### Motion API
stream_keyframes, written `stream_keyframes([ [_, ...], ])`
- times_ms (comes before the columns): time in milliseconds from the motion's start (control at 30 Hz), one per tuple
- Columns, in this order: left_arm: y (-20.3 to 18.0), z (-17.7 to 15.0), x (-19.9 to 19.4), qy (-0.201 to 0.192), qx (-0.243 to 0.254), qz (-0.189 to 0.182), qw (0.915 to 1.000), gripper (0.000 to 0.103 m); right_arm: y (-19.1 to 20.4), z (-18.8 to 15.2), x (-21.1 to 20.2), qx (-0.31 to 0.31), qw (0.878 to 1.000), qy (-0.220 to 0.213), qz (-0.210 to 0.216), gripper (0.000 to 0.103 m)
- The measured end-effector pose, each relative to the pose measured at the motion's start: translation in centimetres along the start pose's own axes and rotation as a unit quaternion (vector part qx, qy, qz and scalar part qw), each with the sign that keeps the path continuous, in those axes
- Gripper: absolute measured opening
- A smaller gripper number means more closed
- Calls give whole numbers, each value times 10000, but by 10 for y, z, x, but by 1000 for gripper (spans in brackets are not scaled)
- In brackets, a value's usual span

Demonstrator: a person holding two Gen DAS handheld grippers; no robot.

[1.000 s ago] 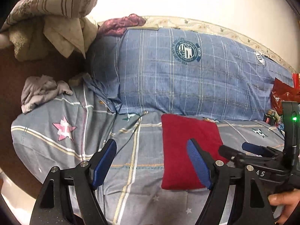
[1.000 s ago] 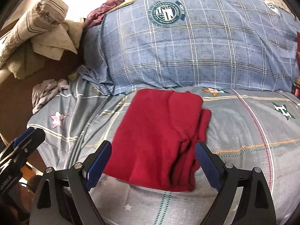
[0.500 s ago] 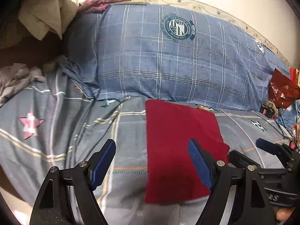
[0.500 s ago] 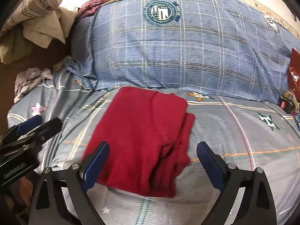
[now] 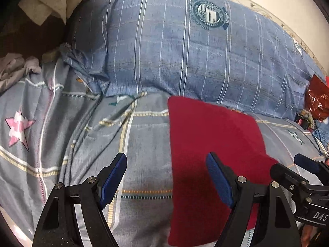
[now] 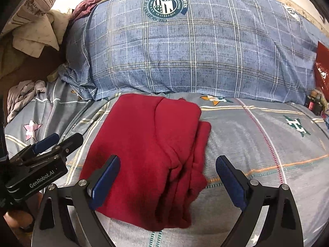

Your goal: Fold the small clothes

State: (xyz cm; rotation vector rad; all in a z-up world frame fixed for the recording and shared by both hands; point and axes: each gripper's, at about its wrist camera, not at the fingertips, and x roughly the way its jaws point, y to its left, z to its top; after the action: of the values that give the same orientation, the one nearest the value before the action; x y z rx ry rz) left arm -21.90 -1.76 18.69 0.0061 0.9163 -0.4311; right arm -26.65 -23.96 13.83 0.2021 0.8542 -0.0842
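Note:
A red garment point(image 6: 148, 154) lies folded into a rough rectangle on the grey patterned bedsheet point(image 6: 257, 144), its layered edges on the right side. It also shows in the left wrist view point(image 5: 207, 154). My left gripper point(image 5: 166, 177) is open and empty, hovering over the garment's left edge. My right gripper point(image 6: 167, 177) is open and empty, hovering over the garment's near right part. The left gripper also shows at the left in the right wrist view point(image 6: 55, 142), and the right gripper at the right in the left wrist view point(image 5: 296, 166).
A big blue plaid pillow point(image 6: 195, 47) lies right behind the garment. A grey crumpled cloth point(image 6: 22, 94) sits at the bed's left edge. Beige bedding point(image 6: 35, 26) is piled at the back left. A red plastic bag point(image 5: 317, 98) and small items lie at the right.
Both grippers have shifted over the bed, so the garment sits lower and closer in both views. Both grippers stay open. The garment has not moved.

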Motion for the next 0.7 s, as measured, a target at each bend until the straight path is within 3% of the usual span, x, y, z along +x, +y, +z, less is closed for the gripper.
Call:
stream_keyframes([
  [700, -14, -6, 15, -26, 250, 265, 9993, 79, 5, -3, 28, 93, 9995, 298, 43, 95],
])
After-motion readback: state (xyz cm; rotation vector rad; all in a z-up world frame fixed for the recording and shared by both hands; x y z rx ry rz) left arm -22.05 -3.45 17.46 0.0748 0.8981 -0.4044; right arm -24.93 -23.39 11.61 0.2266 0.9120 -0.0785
